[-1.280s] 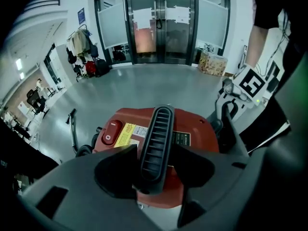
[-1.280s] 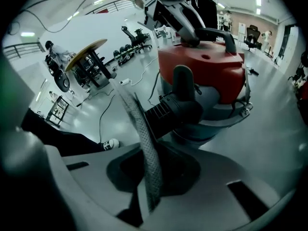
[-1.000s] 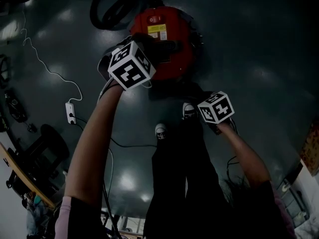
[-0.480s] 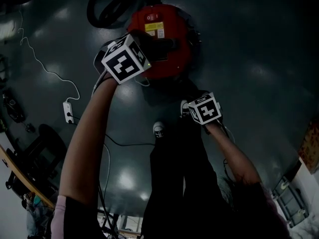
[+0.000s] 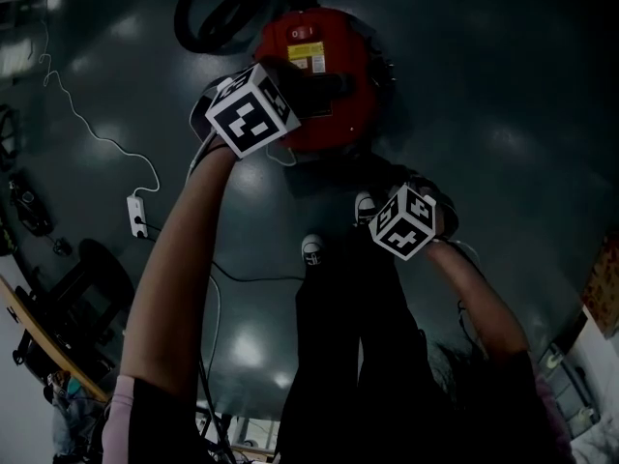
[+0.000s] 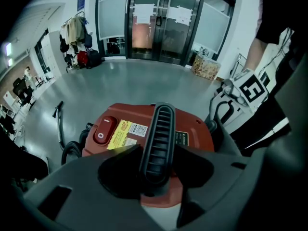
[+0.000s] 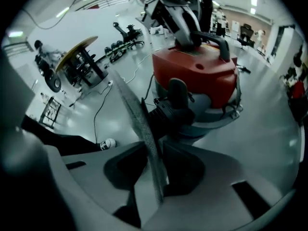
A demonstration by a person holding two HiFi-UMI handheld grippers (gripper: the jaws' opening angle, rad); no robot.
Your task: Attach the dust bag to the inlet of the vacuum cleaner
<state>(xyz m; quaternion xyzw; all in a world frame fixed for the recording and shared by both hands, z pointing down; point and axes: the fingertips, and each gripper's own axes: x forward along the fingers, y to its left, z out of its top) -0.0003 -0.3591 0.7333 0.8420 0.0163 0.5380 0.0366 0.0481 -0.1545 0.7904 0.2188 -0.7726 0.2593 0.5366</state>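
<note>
Head view: a red, round-bodied plastic vacuum cleaner (image 5: 329, 61) sits on the dark floor at twelve o'clock from the person's shoes. The left gripper (image 5: 295, 95) reaches onto its top. The right gripper (image 5: 433, 206) hangs lower, at about five o'clock from the machine and apart from it.

Left gripper view: the jaws are clasped from both sides on the black ribbed carrying handle (image 6: 156, 138), steadying the cleaner.

Right gripper view: the jaws pinch a thin grey woven dust bag (image 7: 139, 124), seen edge-on and rising towards eleven o'clock. Just behind it, at one o'clock from the jaws, a black tubular port (image 7: 168, 112) juts from the grey lower body; this is probably the inlet.

The step in hand looks like bringing the bag up. Next, its opening must turn to face that port and be pushed on squarely while the left grip braces the machine.
</note>
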